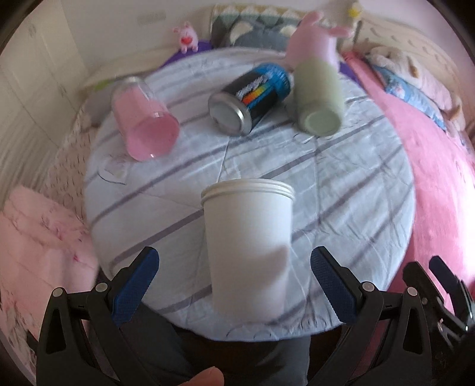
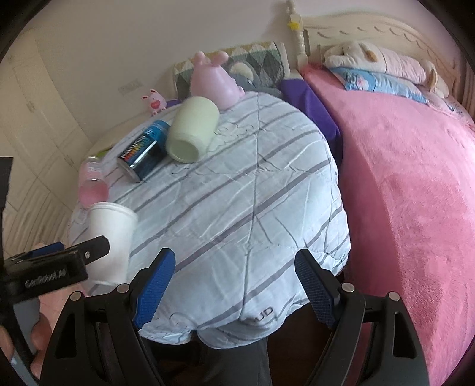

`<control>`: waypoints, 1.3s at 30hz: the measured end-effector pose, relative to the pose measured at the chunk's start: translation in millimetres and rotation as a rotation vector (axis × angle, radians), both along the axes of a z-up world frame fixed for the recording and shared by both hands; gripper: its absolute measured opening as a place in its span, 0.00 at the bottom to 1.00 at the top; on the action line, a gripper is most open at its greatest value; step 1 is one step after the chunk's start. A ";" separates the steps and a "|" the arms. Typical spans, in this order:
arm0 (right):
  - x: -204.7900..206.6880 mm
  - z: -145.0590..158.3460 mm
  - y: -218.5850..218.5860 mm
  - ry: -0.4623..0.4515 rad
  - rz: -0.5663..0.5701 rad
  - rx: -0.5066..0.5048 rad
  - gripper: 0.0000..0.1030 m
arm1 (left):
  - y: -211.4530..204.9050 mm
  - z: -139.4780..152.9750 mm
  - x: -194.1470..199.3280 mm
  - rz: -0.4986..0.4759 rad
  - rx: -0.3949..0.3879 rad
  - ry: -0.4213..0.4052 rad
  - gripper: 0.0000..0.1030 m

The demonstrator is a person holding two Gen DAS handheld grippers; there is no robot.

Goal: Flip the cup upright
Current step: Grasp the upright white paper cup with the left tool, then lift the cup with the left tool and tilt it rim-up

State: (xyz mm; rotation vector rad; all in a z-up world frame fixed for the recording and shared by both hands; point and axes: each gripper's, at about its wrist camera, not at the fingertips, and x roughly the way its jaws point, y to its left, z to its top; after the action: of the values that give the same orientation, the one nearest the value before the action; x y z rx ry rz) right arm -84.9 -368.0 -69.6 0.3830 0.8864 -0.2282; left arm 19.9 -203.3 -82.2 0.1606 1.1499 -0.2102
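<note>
A white paper cup point(image 1: 248, 246) stands upright, mouth up, on the striped quilt point(image 1: 341, 184) near its front edge. My left gripper point(image 1: 234, 285) is open, its blue pads on either side of the cup's lower half without touching it. The cup also shows in the right wrist view point(image 2: 111, 237), with the left gripper point(image 2: 71, 258) just in front of it. My right gripper point(image 2: 234, 285) is open and empty over the quilt's front edge, to the right of the cup. A pink cup point(image 1: 145, 118), a dark can point(image 1: 249, 98) and a pale green cup point(image 1: 319, 98) lie on their sides farther back.
A pink plush toy point(image 1: 314, 41) sits behind the green cup. A pink blanket point(image 2: 409, 193) covers the bed on the right, with pillows and a plush animal point(image 2: 383, 59) at the headboard. A small pink toy point(image 1: 187, 37) and a patterned cushion point(image 1: 255, 26) stand at the back.
</note>
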 end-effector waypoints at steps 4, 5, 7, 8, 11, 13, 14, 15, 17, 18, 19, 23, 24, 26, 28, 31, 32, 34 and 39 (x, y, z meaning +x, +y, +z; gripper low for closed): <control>13.6 -10.2 -6.6 0.032 0.005 0.012 0.81 | -0.4 -12.6 16.8 0.030 -0.019 0.048 1.00; 17.2 -12.4 -7.8 0.038 0.007 0.016 0.81 | -0.5 -14.2 18.7 0.035 -0.023 0.052 1.00; 23.0 -15.8 -9.8 0.049 0.008 0.019 0.81 | -0.6 -16.1 24.2 0.046 -0.031 0.057 1.00; 26.2 -17.0 -10.5 0.054 0.010 0.019 0.81 | -1.3 -17.4 26.4 0.048 -0.037 0.062 1.00; 34.1 -19.4 -11.7 0.063 0.013 0.019 0.81 | -1.8 -22.3 31.3 0.054 -0.058 0.079 0.89; 36.8 -19.6 -11.7 0.064 0.015 0.016 0.81 | -1.4 -28.5 35.7 0.053 -0.083 0.109 0.76; 37.7 -19.7 -11.7 0.065 0.015 0.016 0.81 | -0.6 -31.6 37.0 0.052 -0.103 0.127 0.68; 38.2 -19.5 -11.5 0.065 0.015 0.016 0.81 | -0.4 -33.8 37.7 0.048 -0.116 0.137 0.67; 38.1 -19.3 -10.9 0.067 0.016 0.014 0.81 | -1.4 -33.1 37.0 0.034 -0.114 0.124 0.66; 37.2 -18.8 -9.9 0.067 0.016 0.013 0.81 | -1.8 -31.5 36.6 0.026 -0.118 0.120 0.66; 36.2 -18.5 -9.0 0.068 0.016 0.012 0.81 | -1.7 -29.1 36.2 0.018 -0.125 0.114 0.66; 30.6 -16.8 -6.4 0.067 0.008 0.008 0.81 | 0.4 -8.8 31.1 -0.020 -0.149 0.017 0.66; 29.7 -15.8 -6.3 0.066 0.006 0.007 0.81 | 2.1 0.9 28.6 -0.030 -0.152 -0.032 0.66; 26.8 -13.4 -5.6 0.062 0.002 0.005 0.81 | 5.1 14.5 23.2 -0.044 -0.156 -0.127 0.66; 23.7 -11.0 -3.8 0.058 -0.001 0.002 0.81 | 8.4 21.8 20.1 -0.052 -0.174 -0.198 0.66; 17.6 -8.7 0.9 0.057 -0.001 -0.006 0.81 | 15.0 28.5 8.3 -0.070 -0.187 -0.393 0.66; 15.9 -8.2 2.2 0.059 -0.001 -0.009 0.81 | 19.0 30.0 1.7 -0.076 -0.205 -0.475 0.66; 11.9 -8.6 4.9 0.064 -0.001 -0.011 0.81 | 24.7 25.6 -13.8 -0.060 -0.178 -0.664 0.66; 3.2 -11.5 12.3 0.092 -0.004 -0.023 0.81 | 20.2 -13.4 -16.9 -0.095 -0.117 -0.686 0.67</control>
State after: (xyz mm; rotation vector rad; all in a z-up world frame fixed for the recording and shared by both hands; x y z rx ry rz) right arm -81.6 -355.7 -81.2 0.3551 0.9727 -0.2616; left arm 3.0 -183.1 -95.6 0.1665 0.4474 -0.2783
